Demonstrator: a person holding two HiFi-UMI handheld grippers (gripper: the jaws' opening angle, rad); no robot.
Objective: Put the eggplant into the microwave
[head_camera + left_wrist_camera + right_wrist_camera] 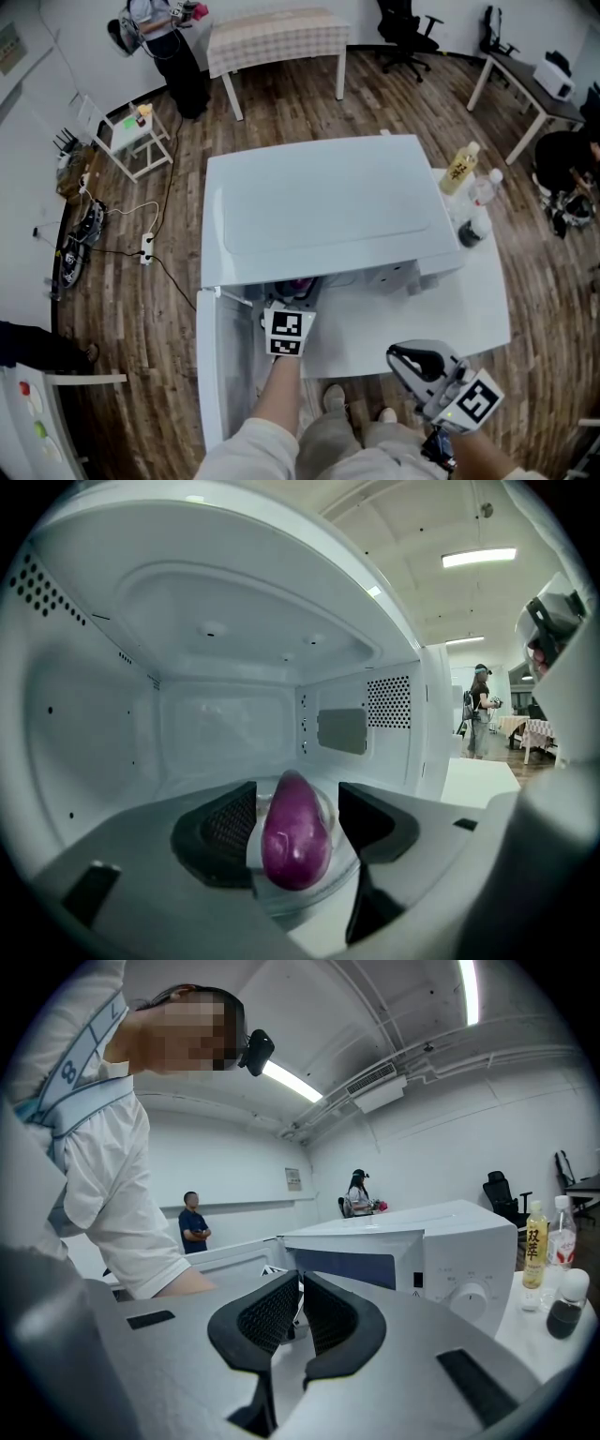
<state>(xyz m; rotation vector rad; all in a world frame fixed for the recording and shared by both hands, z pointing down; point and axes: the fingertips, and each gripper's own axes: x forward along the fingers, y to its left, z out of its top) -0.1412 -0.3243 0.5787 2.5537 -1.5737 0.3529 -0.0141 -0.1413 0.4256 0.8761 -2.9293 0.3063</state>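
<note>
The white microwave [319, 206] stands on a white table [469, 309] with its door [220, 375] swung open to the left. My left gripper [286, 323] reaches into the cavity. In the left gripper view a purple eggplant [295, 841] lies on the glass turntable [342, 874] between the jaws of the left gripper [295, 803], which stand open with a gap beside the right pad [370, 817]. My right gripper [412, 361] hangs near the table's front edge, right of the microwave [422, 1251]. In its own view the right gripper [300, 1302] is shut on nothing.
A yellow-labelled bottle [459, 169], a clear bottle [486, 187] and a small dark jar [472, 231] stand on the table right of the microwave. The person's legs [328, 441] are at the front edge. People [195, 1222] stand far off in the room.
</note>
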